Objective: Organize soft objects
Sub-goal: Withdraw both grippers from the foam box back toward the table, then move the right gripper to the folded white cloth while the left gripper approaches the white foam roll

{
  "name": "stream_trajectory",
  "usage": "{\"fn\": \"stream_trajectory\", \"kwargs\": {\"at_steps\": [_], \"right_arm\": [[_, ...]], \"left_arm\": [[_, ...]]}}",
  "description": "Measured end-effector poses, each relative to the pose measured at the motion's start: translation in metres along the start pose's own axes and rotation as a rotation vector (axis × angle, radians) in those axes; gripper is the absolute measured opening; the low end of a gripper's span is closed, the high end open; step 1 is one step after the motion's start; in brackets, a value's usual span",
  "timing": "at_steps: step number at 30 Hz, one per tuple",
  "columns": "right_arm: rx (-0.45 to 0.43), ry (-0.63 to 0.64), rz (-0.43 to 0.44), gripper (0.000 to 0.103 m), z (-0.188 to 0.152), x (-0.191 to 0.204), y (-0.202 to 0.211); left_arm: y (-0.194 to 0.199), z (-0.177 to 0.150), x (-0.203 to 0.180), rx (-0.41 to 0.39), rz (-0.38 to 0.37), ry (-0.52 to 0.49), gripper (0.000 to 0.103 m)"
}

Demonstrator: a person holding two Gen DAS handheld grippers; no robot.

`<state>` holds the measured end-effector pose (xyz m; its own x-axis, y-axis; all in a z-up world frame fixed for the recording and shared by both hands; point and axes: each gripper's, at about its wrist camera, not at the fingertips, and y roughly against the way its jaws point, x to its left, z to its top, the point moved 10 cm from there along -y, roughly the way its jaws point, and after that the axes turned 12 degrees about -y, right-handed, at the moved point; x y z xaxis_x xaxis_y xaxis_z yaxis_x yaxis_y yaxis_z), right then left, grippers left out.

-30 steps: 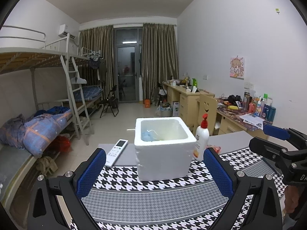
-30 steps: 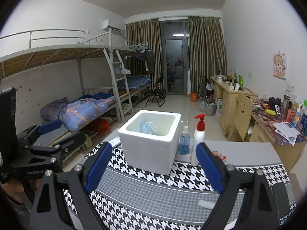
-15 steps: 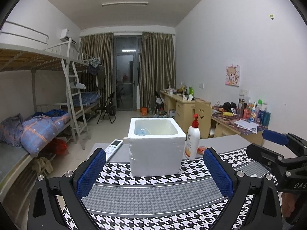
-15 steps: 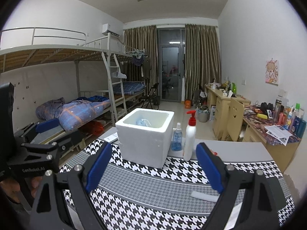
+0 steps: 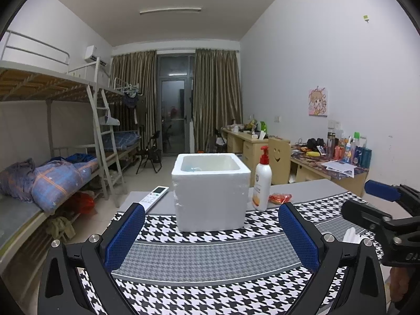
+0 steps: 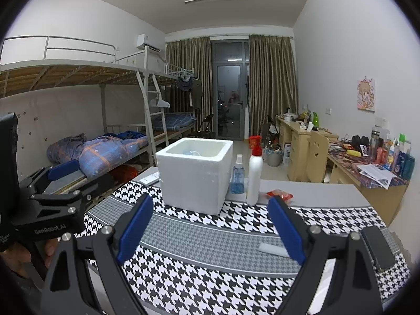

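Observation:
A white foam box (image 5: pixel 211 194) (image 6: pixel 194 173) stands on the houndstooth table mat (image 5: pixel 210 260) (image 6: pixel 210 244), with something pale blue and soft (image 5: pixel 194 168) (image 6: pixel 193 152) lying inside it. My left gripper (image 5: pixel 211 239) is open and holds nothing, a short way back from the box. Open too and without a load, my right gripper (image 6: pixel 211 229) sits before the box, slightly to its right. A small white soft item (image 6: pixel 273 250) lies on the mat by the right gripper's right finger, and in the left wrist view it (image 5: pixel 350 235) shows under the right gripper's body.
A white pump bottle (image 5: pixel 262 181) (image 6: pixel 254 174) stands right of the box, with a blue spray bottle (image 6: pixel 237 174) and a red packet (image 5: pixel 280 198) (image 6: pixel 279 195) nearby. A white remote (image 5: pixel 155 196) lies at the left. A black phone (image 6: pixel 378 248) rests at the mat's right edge.
Both grippers have pulled back and dropped lower, so the box looks farther and less of its inside shows. Neither has opened or shut.

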<state>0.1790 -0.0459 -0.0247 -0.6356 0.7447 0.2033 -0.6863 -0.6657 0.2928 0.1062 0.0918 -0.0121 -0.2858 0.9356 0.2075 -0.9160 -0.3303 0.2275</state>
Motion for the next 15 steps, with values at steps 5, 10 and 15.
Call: {"fn": "stream_trajectory", "kwargs": {"at_steps": [5,10,15], "right_arm": [[0.001,-0.028,-0.018,0.092,-0.009,-0.009,0.002],[0.005,-0.055,-0.029,0.092,-0.015,-0.018,0.004],[-0.001,-0.05,-0.06,0.092,-0.02,-0.026,0.008]], "left_arm": [[0.002,-0.007,-0.019,-0.004,-0.051,-0.02,0.102],[-0.001,-0.019,-0.03,0.012,-0.089,-0.002,0.102],[-0.007,-0.028,-0.036,0.034,-0.109,0.008,0.102]]}}
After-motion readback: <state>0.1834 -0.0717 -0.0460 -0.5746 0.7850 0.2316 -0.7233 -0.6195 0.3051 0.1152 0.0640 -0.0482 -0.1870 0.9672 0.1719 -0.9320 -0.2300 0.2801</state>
